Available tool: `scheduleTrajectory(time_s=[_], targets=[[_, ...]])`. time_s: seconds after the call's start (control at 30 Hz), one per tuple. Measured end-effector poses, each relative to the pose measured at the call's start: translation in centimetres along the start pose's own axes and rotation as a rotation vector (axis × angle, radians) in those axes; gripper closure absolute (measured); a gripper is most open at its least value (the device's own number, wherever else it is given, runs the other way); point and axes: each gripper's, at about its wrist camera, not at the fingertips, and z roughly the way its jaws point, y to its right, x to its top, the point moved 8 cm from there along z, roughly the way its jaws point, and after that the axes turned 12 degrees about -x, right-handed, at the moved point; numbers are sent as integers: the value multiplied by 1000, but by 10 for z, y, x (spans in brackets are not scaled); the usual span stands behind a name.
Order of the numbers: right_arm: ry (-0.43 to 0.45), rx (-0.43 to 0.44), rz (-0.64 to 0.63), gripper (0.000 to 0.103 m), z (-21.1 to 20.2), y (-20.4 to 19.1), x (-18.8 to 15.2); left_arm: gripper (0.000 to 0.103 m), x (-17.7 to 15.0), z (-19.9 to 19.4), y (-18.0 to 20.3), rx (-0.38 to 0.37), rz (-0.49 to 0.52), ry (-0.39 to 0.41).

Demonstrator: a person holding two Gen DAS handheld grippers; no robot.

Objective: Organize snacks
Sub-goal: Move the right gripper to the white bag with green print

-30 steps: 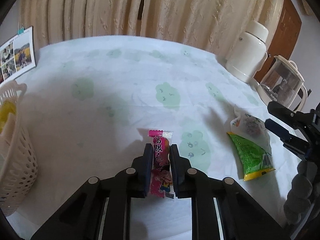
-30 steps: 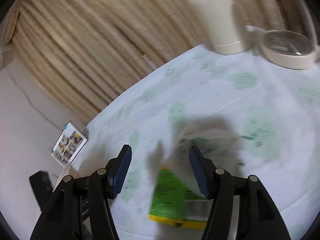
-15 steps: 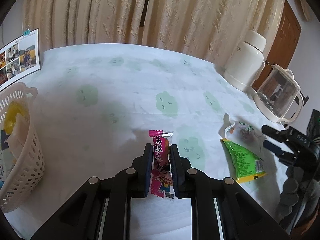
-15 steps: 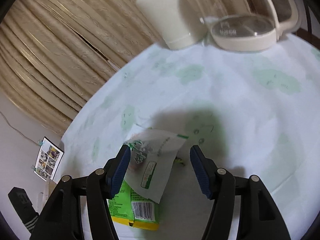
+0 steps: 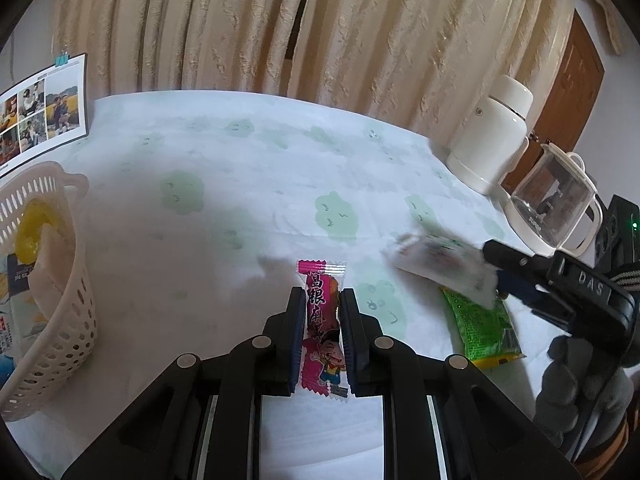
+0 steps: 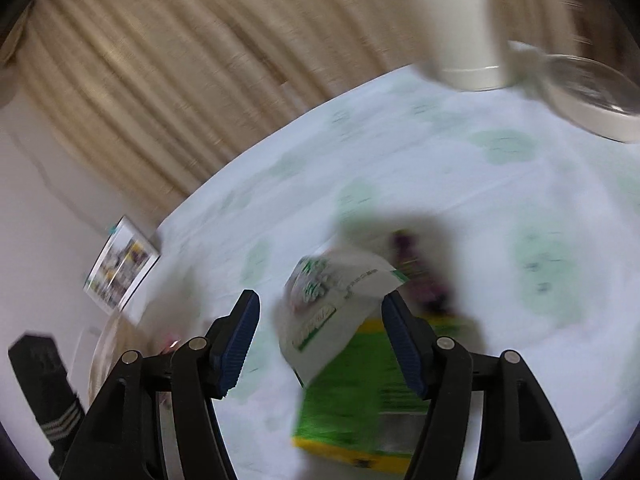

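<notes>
On the far left stands a white plastic basket with a perforated wall and a loop handle; inside it lie a yellow packet and some pale ones, partly hidden by the rim. Behind it a glossy photo sheet leans against the wall, held by a small clip. The table is covered with a thin white cloth printed with soft green cloud shapes, a little wrinkled.

In the middle, your left gripper is clenched on a pink candy wrapper. The wrapper is shiny film with a crimped, zigzag end and a cartoon figure; it stands upright between the two flat black pads, which press it from both sides.

To the right, a flat green pouch with a yellow lower edge lies on the cloth. A white crinkled pouch is above it, blurred, touching the tip of your right gripper. In the right wrist view the jaws stand wide apart, with ribbed blue pads, and the white pouch sits between them without touching either pad clearly; the picture is too blurred to say more. The green pouch lies below it.

On the far right stand a matte white thermos jug with a rounded cap and a clear glass kettle on a white base. Ribbed beige curtains hang behind the table.
</notes>
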Motion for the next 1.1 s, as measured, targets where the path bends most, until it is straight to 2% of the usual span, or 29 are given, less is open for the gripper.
scheduleTrajectory(time_s=[0.2, 0.37, 0.57, 0.67, 0.73, 0.8, 1.1], targets=[[-54, 102, -156, 41, 1, -41, -22, 85, 1, -4, -3, 2, -12, 12], [-69, 93, -169, 41, -5, -34, -32, 85, 1, -7, -3, -5, -13, 16], [-43, 70, -189, 40, -19, -27, -35, 85, 4, -13, 1, -10, 2, 34], [-9, 13, -209, 38, -14, -31, -24, 85, 5, -14, 2, -13, 4, 40], [13, -25, -230, 29, -7, -34, -15, 85, 5, -15, 2, -11, 2, 42], [22, -68, -261, 26, 7, -39, -7, 85, 5, -16, 2, -12, -2, 43], [-50, -203, -436, 26, 57, -52, -8, 85, 7, -22, 2, -15, 2, 60]])
